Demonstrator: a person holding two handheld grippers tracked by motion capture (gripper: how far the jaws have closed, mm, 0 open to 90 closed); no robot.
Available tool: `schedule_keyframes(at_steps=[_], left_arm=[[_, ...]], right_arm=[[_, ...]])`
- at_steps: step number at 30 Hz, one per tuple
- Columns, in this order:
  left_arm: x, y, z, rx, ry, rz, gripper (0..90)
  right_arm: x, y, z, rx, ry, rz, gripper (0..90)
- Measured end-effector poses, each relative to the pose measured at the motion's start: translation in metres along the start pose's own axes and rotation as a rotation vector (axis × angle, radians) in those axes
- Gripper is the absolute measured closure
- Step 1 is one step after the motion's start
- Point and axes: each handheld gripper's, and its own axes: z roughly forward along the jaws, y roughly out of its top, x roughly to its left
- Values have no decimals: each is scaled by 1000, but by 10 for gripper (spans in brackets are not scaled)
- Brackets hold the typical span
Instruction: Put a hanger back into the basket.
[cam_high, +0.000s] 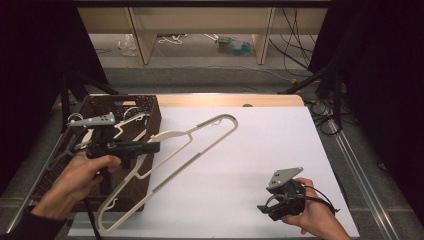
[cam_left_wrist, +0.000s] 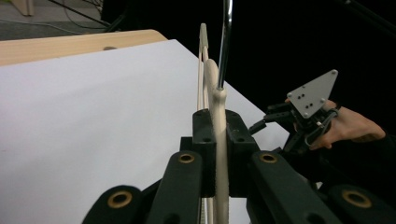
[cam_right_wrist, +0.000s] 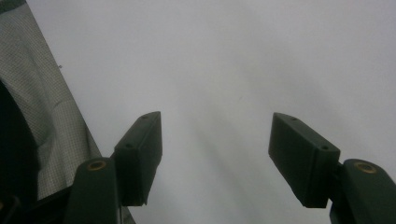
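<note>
One broad white surface (cam_high: 260, 150) carries the scene, its pale wooden edge showing along the far side. At its left end stands a dark brown woven basket (cam_high: 150, 107), with more pale hangers (cam_high: 131, 117) lying inside it.

A cream-coloured clothes hanger (cam_high: 200, 140) is the next largest thing. It is lifted off the surface and slants from the near left, in front of the basket, up toward the middle, its hook end pointing away from the person. In the left claw view the hanger (cam_left_wrist: 219, 140) is seen edge-on, running straight away from the camera, with its metal hook (cam_left_wrist: 225, 37) rising near the top of the view.

The left claw (cam_high: 150, 146) is clenched on the hanger: its two black pads press on the cream bar from both sides, as the left claw view (cam_left_wrist: 217, 140) shows plainly. The person's left hand (cam_high: 82, 175) holds this claw in front of the basket, with the grey three-cornered plate on top.

The right claw (cam_high: 264, 209) sits near the front right corner of the surface, held in the person's right hand (cam_high: 312, 215), well apart from the hanger. Its jaws stand released, wide apart with nothing between them; in the right claw view (cam_right_wrist: 215, 158) they point down at bare white surface (cam_right_wrist: 233, 70), with a strip of grey fabric (cam_right_wrist: 46, 116) at the left edge.
</note>
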Motion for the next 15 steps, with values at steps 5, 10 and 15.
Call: schedule_keyframes(at_steps=[5,10,15], left_arm=[[7,12,-21,-6,54,0,852],[19,23,-45,-33,112,-8,852],[36,28,-68,-57,158,-23,853]], right_arm=[[0,-1,2,10,15,7,362],[-1,-1,4,17,18,9,362],[-1,-1,4,17,22,24,362]])
